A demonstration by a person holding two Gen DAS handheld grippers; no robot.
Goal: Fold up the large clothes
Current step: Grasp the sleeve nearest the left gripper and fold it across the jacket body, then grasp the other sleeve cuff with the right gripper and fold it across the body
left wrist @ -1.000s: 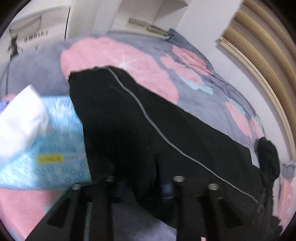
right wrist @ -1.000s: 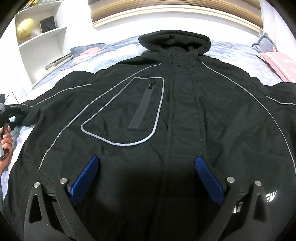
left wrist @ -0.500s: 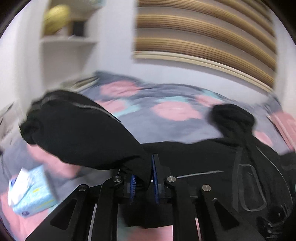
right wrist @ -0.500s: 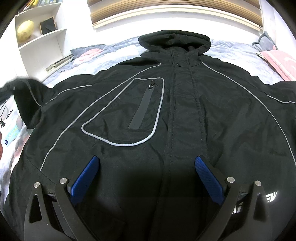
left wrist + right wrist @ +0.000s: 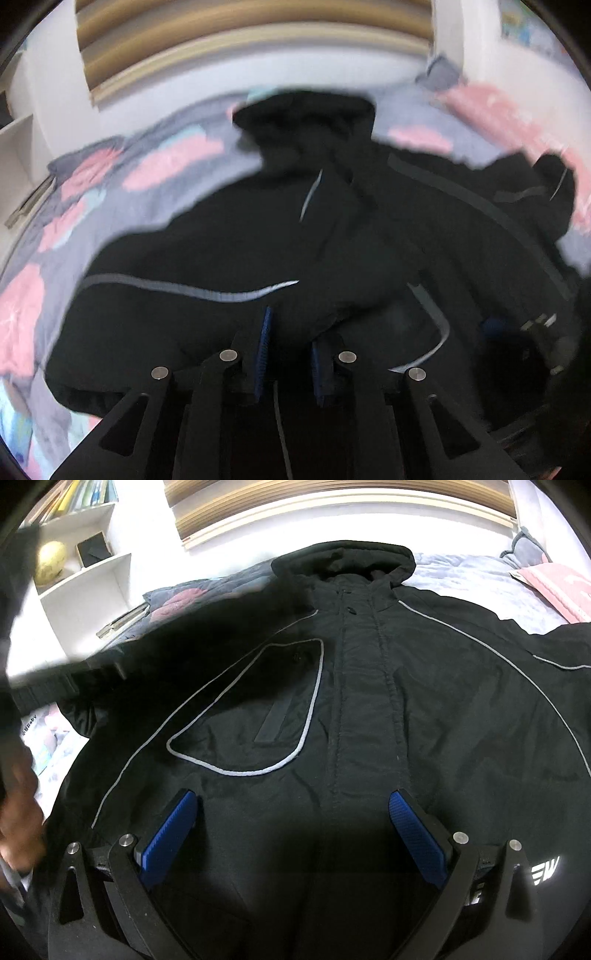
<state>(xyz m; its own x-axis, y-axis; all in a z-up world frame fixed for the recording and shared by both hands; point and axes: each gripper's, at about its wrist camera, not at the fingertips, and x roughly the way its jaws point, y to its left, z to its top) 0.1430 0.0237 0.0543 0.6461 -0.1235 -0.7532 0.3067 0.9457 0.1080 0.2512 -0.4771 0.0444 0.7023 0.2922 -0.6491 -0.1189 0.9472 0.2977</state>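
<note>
A large black hooded jacket point(image 5: 369, 701) with grey piping lies front up on the bed, its hood point(image 5: 343, 557) at the far side. My left gripper point(image 5: 290, 334) is shut on the jacket's sleeve point(image 5: 221, 266). Its jaws are opening slightly, with black cloth still pressed between the blue pads. The sleeve hangs lifted over the jacket's body and shows as a dark blur point(image 5: 166, 642) in the right wrist view. My right gripper point(image 5: 291, 812) hovers open over the lower front of the jacket, with nothing between its fingers point(image 5: 170, 834).
The bed's grey quilt with pink flowers point(image 5: 74, 192) spreads to the left. A white shelf point(image 5: 85, 576) stands at the far left and a tissue pack point(image 5: 48, 746) lies beside the jacket. A pink pillow point(image 5: 554, 587) is far right. A person's hand point(image 5: 18, 812) is at the left edge.
My left gripper has swung the held sleeve from the bed's left side, near the tissue pack, up and across over the jacket's chest, rolling as it went. The right gripper has stayed still and open.
</note>
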